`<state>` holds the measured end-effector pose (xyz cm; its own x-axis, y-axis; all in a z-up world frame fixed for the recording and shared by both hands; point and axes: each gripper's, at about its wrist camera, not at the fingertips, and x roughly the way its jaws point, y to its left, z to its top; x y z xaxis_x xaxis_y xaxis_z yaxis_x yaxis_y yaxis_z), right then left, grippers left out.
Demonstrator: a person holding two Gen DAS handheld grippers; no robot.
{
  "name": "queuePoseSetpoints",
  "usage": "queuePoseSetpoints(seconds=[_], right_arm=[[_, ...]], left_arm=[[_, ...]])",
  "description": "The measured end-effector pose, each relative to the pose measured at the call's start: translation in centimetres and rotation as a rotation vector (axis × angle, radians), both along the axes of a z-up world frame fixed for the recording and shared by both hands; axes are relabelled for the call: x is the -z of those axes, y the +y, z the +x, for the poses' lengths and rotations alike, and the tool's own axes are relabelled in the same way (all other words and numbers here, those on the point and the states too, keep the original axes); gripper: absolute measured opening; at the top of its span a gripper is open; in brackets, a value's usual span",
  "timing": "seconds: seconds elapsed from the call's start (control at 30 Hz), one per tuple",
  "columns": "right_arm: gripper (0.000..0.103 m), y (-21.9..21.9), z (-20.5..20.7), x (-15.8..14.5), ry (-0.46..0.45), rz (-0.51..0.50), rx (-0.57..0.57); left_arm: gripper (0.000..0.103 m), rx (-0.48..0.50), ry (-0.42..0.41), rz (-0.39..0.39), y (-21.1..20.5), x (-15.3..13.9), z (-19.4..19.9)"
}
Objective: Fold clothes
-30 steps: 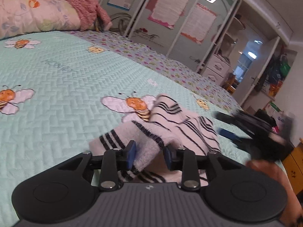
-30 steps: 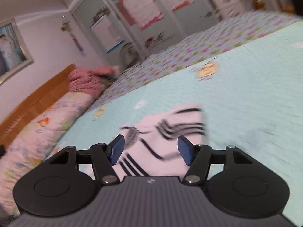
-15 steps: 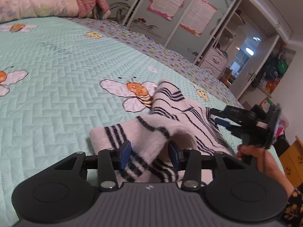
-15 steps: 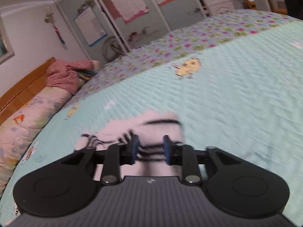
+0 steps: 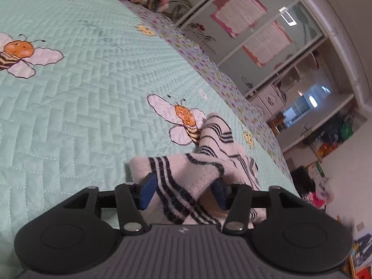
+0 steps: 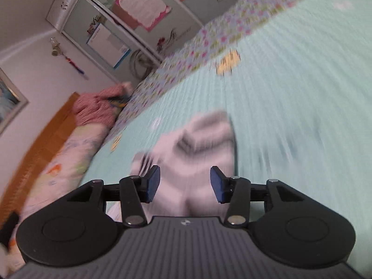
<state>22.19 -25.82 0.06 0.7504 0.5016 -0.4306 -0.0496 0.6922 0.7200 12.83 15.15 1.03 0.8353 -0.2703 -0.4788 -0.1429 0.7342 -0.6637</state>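
Observation:
A white garment with black stripes [image 5: 204, 162] lies bunched on the mint quilted bedspread [image 5: 81, 107]. My left gripper [image 5: 183, 189] has its jaws spread wide with a fold of the striped garment lying between them. In the blurred right wrist view, the same garment [image 6: 200, 144] lies just ahead of my right gripper [image 6: 185, 184], which is open, with cloth between and under its blue pads [image 6: 153, 183].
A pink knitted item [image 6: 97, 107] and a floral pillow [image 6: 69, 153] lie at the wooden headboard [image 6: 46, 130]. Wardrobe doors with posters [image 5: 246, 23] stand beyond the bed's far edge. An open doorway and clutter [image 5: 330, 130] are at the right.
My left gripper's jaws have spread wider around the fold. My right gripper closed near the garment half a second ago and has since opened; it has swung, blurring its view, and left the left view.

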Motion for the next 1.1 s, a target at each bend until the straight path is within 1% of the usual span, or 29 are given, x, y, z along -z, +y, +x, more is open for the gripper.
queuePoseSetpoints(seconds=[0.1,0.13,0.2,0.27,0.33,0.37,0.4,0.43,0.5,0.53,0.57,0.6,0.67,0.7,0.77,0.83,0.87,0.93,0.97,1.03,1.1], right_arm=[[0.053,-1.1,-7.5,0.2,0.032,0.046,-0.024],[0.054,-1.6,-10.1,0.1,0.035,0.049,-0.03],[0.057,-2.6,-14.4,-0.1,0.043,0.032,-0.029],[0.06,-3.7,-18.3,-0.4,0.057,-0.007,-0.032],[0.062,-4.7,-21.6,-0.6,0.072,-0.056,-0.019],[0.063,-5.2,-22.8,-0.5,0.082,-0.074,-0.012],[0.063,-5.6,-23.8,-0.5,0.092,-0.086,-0.007],[0.063,-5.9,-24.7,-0.5,0.099,-0.099,-0.004],[0.063,-5.9,-25.9,-0.5,0.096,-0.134,-0.002],[0.063,-5.9,-26.5,-0.5,0.093,-0.154,-0.001],[0.063,-5.9,-26.9,-0.4,0.092,-0.152,0.001],[0.063,-5.9,-27.1,-0.2,0.095,-0.13,0.003],[0.063,-5.8,-27.4,-0.2,0.098,-0.092,0.005],[0.063,-5.7,-27.5,-0.2,0.099,-0.074,0.005],[0.063,-5.4,-27.8,-0.3,0.098,-0.041,-0.004],[0.063,-5.2,-27.9,-0.3,0.096,0.0,-0.016],[0.064,-5.2,-27.7,-0.3,0.095,0.032,-0.018],[0.066,-5.5,-26.9,0.1,0.099,0.124,-0.012],[0.07,-5.7,-26.3,0.3,0.106,0.178,-0.002],[0.071,-6.2,-25.0,1.0,0.129,0.262,0.031],[0.071,-6.3,-24.1,1.4,0.155,0.283,0.053]], left_arm=[[0.059,0.015,0.005,0.117,-0.9,-1.1,0.5],[0.06,0.039,0.003,0.174,-1.5,-1.6,0.7],[0.063,0.11,0.007,0.316,-3.0,-2.4,1.3],[0.066,0.18,-0.002,0.447,-4.6,-2.6,1.7],[0.065,0.234,-0.011,0.559,-5.8,-2.3,2.0],[0.052,0.248,-0.01,0.585,-6.0,-2.2,2.1],[0.034,0.259,-0.01,0.604,-6.2,-2.1,2.2],[0.008,0.255,-0.008,0.57,-5.7,-2.3,2.3],[0.008,0.245,-0.007,0.504,-4.8,-2.9,2.6],[0.007,0.229,-0.037,0.491,-4.6,-3.8,2.1],[0.007,0.226,-0.086,0.48,-4.5,-5.0,1.5],[0.007,0.225,-0.138,0.468,-4.5,-6.3,0.9],[0.007,0.283,-0.274,0.434,-5.2,-9.3,-0.9],[0.007,0.316,-0.343,0.417,-5.5,-10.7,-1.8],[0.008,0.476,-0.477,0.409,-7.4,-12.8,-3.9],[0.009,0.637,-0.551,0.466,-10.1,-13.2,-6.1],[0.012,0.701,-0.558,0.506,-11.4,-12.6,-6.7],[0.012,0.795,-0.507,0.555,-13.3,-10.6,-7.0],[0.012,0.822,-0.463,0.557,-13.7,-9.4,-6.8],[0.012,0.854,-0.392,0.573,-14.2,-7.3,-6.3],[0.012,0.876,-0.349,0.605,-14.1,-5.8,-6.1]])
